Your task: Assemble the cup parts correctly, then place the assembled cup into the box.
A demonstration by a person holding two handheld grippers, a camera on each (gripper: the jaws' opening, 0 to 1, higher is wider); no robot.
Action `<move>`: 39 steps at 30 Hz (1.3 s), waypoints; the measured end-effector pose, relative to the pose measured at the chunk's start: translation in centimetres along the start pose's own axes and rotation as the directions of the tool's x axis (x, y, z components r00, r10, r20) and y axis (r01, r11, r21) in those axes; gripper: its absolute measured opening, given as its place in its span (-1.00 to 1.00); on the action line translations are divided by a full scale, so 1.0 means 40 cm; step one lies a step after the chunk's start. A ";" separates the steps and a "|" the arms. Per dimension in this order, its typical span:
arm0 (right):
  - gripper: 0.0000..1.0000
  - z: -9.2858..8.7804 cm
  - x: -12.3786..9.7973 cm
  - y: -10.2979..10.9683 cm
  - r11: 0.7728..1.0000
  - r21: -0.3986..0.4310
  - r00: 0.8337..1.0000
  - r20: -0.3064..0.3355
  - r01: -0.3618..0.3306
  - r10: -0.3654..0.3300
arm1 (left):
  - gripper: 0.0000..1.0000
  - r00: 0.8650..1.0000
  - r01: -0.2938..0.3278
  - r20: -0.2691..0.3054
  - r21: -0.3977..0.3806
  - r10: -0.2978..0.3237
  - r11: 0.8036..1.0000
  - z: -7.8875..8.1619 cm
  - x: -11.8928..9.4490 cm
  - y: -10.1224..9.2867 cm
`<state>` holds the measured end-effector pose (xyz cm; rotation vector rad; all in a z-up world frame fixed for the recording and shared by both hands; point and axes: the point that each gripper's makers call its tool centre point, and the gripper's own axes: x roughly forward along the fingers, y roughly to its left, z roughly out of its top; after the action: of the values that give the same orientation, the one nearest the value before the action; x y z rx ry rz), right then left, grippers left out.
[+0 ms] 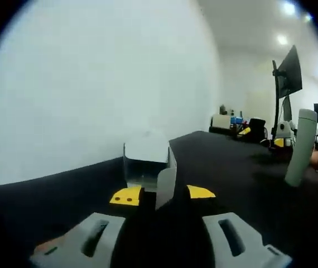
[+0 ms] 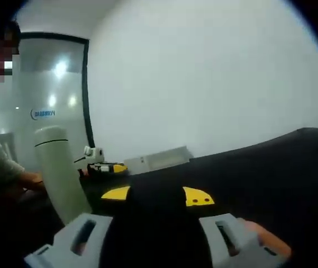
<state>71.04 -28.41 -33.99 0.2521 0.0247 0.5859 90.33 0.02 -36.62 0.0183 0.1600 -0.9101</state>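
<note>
- While the left gripper (image 1: 162,195) looks out over the black desk (image 1: 226,167) in the left gripper view, its two yellow-tipped jaws stand apart with nothing between them.
- Just past the jaws, an open white box (image 1: 148,164) sits near the desk's far edge, by the white wall (image 1: 92,84).
- Far off toward the desk's right side stands a tall white cup (image 1: 301,148), and it leans in this view.
- Behind the cup is a dark screen on a stand (image 1: 287,75).
- In the right gripper view, the right gripper (image 2: 156,195) is also open and holds nothing.
- To its left, the white cup (image 2: 58,173) stands on the desk, near its left edge.
- Beside the cup, a person's hand (image 2: 33,178) rests at the desk's edge.
- Flat white packs (image 2: 159,159) lie along the desk's far edge.
</note>
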 end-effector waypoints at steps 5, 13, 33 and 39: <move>-0.37 0.001 -0.001 -0.005 1.000 0.006 1.000 0.001 0.003 -0.003 | -0.82 1.000 0.005 -0.006 -0.007 -0.005 1.000 0.003 -0.015 -0.006; -0.38 0.000 -0.003 -0.013 1.000 0.009 1.000 -0.001 0.010 -0.010 | -0.87 0.999 -0.006 -0.037 0.025 0.007 1.000 0.011 -0.020 -0.024; -0.38 0.009 -0.002 -0.024 0.999 0.043 1.000 0.013 0.022 -0.023 | -1.00 0.995 -0.098 -0.036 0.000 0.098 0.995 0.180 -0.066 -0.067; -0.38 0.025 -0.009 -0.030 0.997 0.075 0.999 0.041 0.024 -0.027 | -1.00 0.989 -0.139 -0.040 0.023 0.140 0.990 0.298 -0.099 -0.105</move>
<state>71.50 -29.81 -33.34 0.3364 0.0094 0.5547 86.20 -0.44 -24.06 0.0665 0.1857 -0.7722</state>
